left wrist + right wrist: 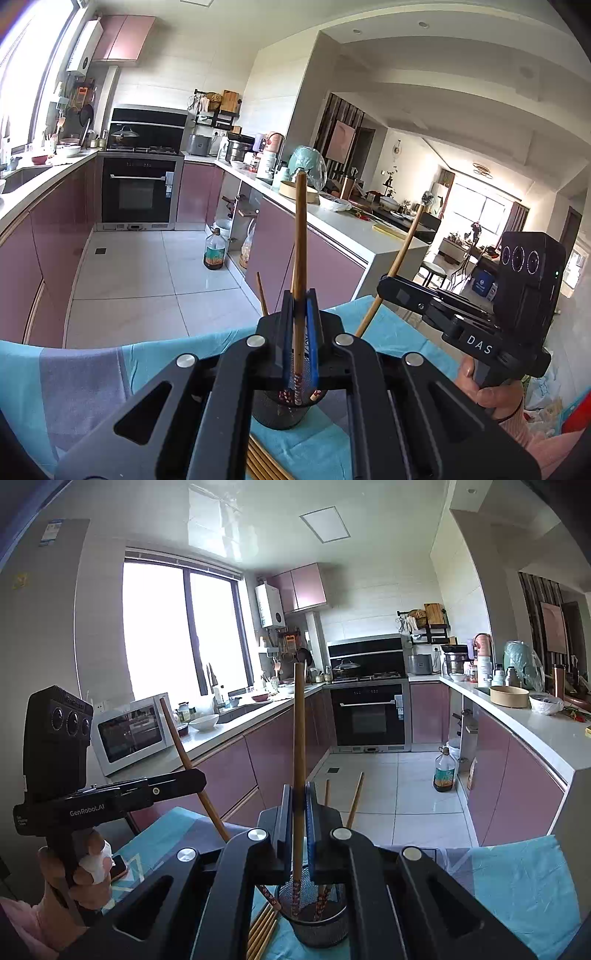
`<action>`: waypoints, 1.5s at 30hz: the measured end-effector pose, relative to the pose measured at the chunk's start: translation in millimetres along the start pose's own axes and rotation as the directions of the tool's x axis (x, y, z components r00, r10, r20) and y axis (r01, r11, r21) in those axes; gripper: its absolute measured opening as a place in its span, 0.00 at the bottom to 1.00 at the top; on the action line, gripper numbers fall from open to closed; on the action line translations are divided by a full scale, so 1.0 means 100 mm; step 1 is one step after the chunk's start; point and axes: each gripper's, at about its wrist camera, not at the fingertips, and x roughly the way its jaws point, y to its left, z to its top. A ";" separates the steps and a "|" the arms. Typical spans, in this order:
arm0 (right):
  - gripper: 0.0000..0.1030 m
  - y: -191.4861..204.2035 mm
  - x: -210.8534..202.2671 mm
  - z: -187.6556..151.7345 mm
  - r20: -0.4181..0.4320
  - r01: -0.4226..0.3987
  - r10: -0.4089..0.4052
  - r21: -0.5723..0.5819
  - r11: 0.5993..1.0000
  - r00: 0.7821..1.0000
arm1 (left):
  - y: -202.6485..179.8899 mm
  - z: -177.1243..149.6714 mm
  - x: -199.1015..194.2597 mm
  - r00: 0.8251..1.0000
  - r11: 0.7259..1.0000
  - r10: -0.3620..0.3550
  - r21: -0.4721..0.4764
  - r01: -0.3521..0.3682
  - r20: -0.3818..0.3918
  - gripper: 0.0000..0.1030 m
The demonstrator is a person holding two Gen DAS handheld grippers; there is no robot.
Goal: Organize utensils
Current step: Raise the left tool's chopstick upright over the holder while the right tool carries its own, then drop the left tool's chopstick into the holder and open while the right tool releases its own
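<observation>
My left gripper (299,308) is shut on a brown chopstick (301,236) that stands nearly upright, its patterned lower end over the black mesh cup (286,410). My right gripper (297,799) is shut on a second upright chopstick (299,731), whose patterned end hangs in the mouth of the mesh cup (314,919). Each gripper shows in the other's view with its slanted chopstick: the right gripper (384,286) and the left gripper (199,775). Other chopsticks (356,797) stand in the cup. Several loose chopsticks (262,934) lie on the blue cloth left of the cup.
The table wears a blue and grey cloth (517,886). A phone (118,867) lies on it by the person's left hand (85,882). Beyond are pink kitchen cabinets (55,229), an oven (138,192), an oil bottle (214,254) on the tiled floor and a white microwave (131,731).
</observation>
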 end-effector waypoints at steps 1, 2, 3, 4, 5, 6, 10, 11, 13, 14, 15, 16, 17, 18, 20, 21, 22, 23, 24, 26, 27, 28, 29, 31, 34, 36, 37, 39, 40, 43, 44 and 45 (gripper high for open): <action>0.05 -0.01 0.02 0.02 0.000 0.005 -0.005 -0.003 1.000 1.000 | -0.01 0.02 0.02 1.000 1.000 0.006 0.005 -0.006 0.002 0.07; 0.05 -0.02 0.04 0.03 0.001 0.014 -0.014 -0.007 1.000 1.000 | -0.03 0.04 0.04 1.000 1.000 0.012 0.012 -0.012 0.002 0.07; 0.05 -0.02 0.06 0.03 -0.002 0.021 -0.021 -0.011 1.000 1.000 | -0.04 0.05 0.07 1.000 1.000 0.017 0.019 -0.017 -0.003 0.07; 0.05 -0.03 0.10 0.03 -0.009 0.024 -0.024 -0.013 1.000 1.000 | -0.06 0.02 0.11 1.000 1.000 0.020 0.024 -0.020 -0.011 0.07; 0.05 -0.04 0.13 0.01 -0.019 0.025 -0.025 -0.014 1.000 0.999 | -0.07 0.01 0.15 0.999 0.999 0.023 0.029 -0.022 -0.024 0.07; 0.05 -0.03 0.17 0.00 -0.029 0.028 -0.028 -0.016 0.999 0.999 | -0.08 -0.01 0.18 0.999 0.999 0.028 0.035 -0.027 -0.035 0.07; 0.05 -0.04 0.31 -0.12 -0.079 0.036 -0.038 -0.024 0.999 0.996 | -0.09 -0.08 0.29 0.995 0.998 0.041 0.050 -0.037 -0.089 0.07; 0.05 -0.04 0.34 -0.15 -0.092 0.038 -0.040 -0.026 0.999 0.995 | -0.07 -0.09 0.33 0.994 0.998 0.039 0.050 -0.034 -0.103 0.07; 0.05 -0.04 0.40 -0.21 -0.117 0.042 -0.044 -0.027 0.999 0.992 | -0.05 -0.13 0.38 0.991 0.998 0.038 0.055 -0.031 -0.131 0.07; 0.05 -0.05 0.43 -0.24 -0.132 0.042 -0.046 -0.028 0.999 0.990 | -0.05 -0.17 0.40 0.989 0.998 0.041 0.058 -0.033 -0.143 0.07; 0.05 -0.04 0.46 -0.26 -0.145 0.044 -0.048 -0.030 0.999 0.988 | -0.04 -0.19 0.43 0.987 0.998 0.040 0.062 -0.031 -0.155 0.07; 0.05 -0.05 0.48 -0.29 -0.155 0.047 -0.052 -0.032 0.998 0.986 | -0.03 -0.21 0.46 0.985 0.998 0.040 0.064 -0.030 -0.168 0.07; 0.05 -0.05 0.50 -0.32 -0.168 0.048 -0.053 -0.033 0.998 0.984 | -0.01 -0.23 0.50 0.983 0.997 0.043 0.065 -0.031 -0.180 0.07; 0.05 -0.06 0.53 -0.34 -0.187 0.047 -0.053 -0.034 0.998 0.981 | 0.01 -0.26 0.55 0.980 0.997 0.045 0.068 -0.032 -0.194 0.07; 0.05 -0.06 0.59 -0.39 -0.221 0.049 -0.056 -0.038 0.998 0.974 | 0.02 -0.31 0.61 0.975 0.997 0.042 0.070 -0.027 -0.220 0.07; 0.05 -0.07 0.63 -0.41 -0.238 0.048 -0.056 -0.039 0.998 0.970 | 0.05 -0.32 0.67 0.972 0.997 0.040 0.071 -0.024 -0.232 0.07; 0.05 -0.07 0.65 -0.43 -0.251 0.051 -0.059 -0.040 0.998 0.966 | 0.06 -0.33 0.72 0.969 0.997 0.041 0.072 -0.024 -0.244 0.07; 0.05 -0.08 0.67 -0.45 -0.262 0.054 -0.062 -0.040 0.998 0.963 | 0.07 -0.33 0.77 0.967 0.997 0.044 0.073 -0.026 -0.252 0.07; 0.05 -0.07 0.70 -0.46 -0.275 0.054 -0.063 -0.041 0.998 0.959 | 0.08 -0.34 0.82 0.964 0.997 0.043 0.075 -0.024 -0.261 0.07; 0.05 -0.08 0.74 -0.49 -0.290 0.060 -0.069 -0.041 0.997 0.954 | 0.12 -0.36 0.87 0.960 0.997 0.048 0.073 -0.029 -0.276 0.07; 0.05 -0.08 0.75 -0.49 -0.292 0.061 -0.070 -0.038 0.997 0.954 | 0.12 -0.36 0.92 0.959 0.997 0.050 0.075 -0.030 -0.279 0.07; 0.05 -0.09 0.77 -0.48 -0.294 0.062 -0.068 -0.032 0.998 0.953 | 0.12 -0.36 0.96 0.958 0.997 0.054 0.075 -0.034 -0.283 0.07; 0.05 -0.10 0.78 -0.48 -0.295 0.064 -0.069 -0.025 0.998 0.953 | 0.14 -0.35 1.00 0.957 0.997 0.056 0.073 -0.036 -0.286 0.07; 0.05 -0.11 0.81 -0.48 -0.296 0.068 -0.070 -0.016 0.998 0.953 | 0.15 -0.35 1.04 0.955 0.997 0.061 0.071 -0.042 -0.291 0.08; 0.05 -0.14 0.85 -0.47 -0.298 0.075 -0.073 -0.003 0.997 0.952 | 0.18 -0.35 1.13 0.952 0.996 0.069 0.072 -0.050 -0.300 0.08; 0.05 -0.15 0.87 -0.47 -0.298 0.080 -0.076 0.003 0.997 0.952 | 0.21 -0.34 1.17 0.950 0.996 0.071 0.067 -0.053 -0.305 0.08; 0.06 -0.15 0.87 -0.47 -0.298 0.084 -0.078 0.005 0.996 0.951 | 0.21 -0.35 1.18 0.950 0.996 0.074 0.066 -0.057 -0.304 0.08; 0.07 -0.18 0.88 -0.48 -0.297 0.094 -0.085 0.015 0.995 0.951 | 0.20 -0.36 1.20 0.950 0.996 0.077 0.057 -0.063 -0.302 0.08; 0.07 -0.19 0.88 -0.49 -0.297 0.095 -0.086 0.018 0.995 0.951 | 0.21 -0.36 1.18 0.951 0.997 0.077 0.052 -0.064 -0.300 0.10; 0.07 -0.21 0.88 -0.52 -0.296 0.101 -0.088 0.029 0.995 0.951 | 0.22 -0.38 1.14 0.954 0.996 0.091 0.052 -0.079 -0.285 0.12; 0.07 -0.22 0.87 -0.53 -0.296 0.102 -0.087 0.033 0.994 0.951 | 0.22 -0.38 1.12 0.955 0.995 0.098 0.053 -0.087 -0.279 0.12; 0.07 -0.22 0.85 -0.54 -0.293 0.103 -0.089 0.033 0.994 0.952 | 0.24 -0.39 1.09 0.957 0.994 0.102 0.052 -0.091 -0.271 0.14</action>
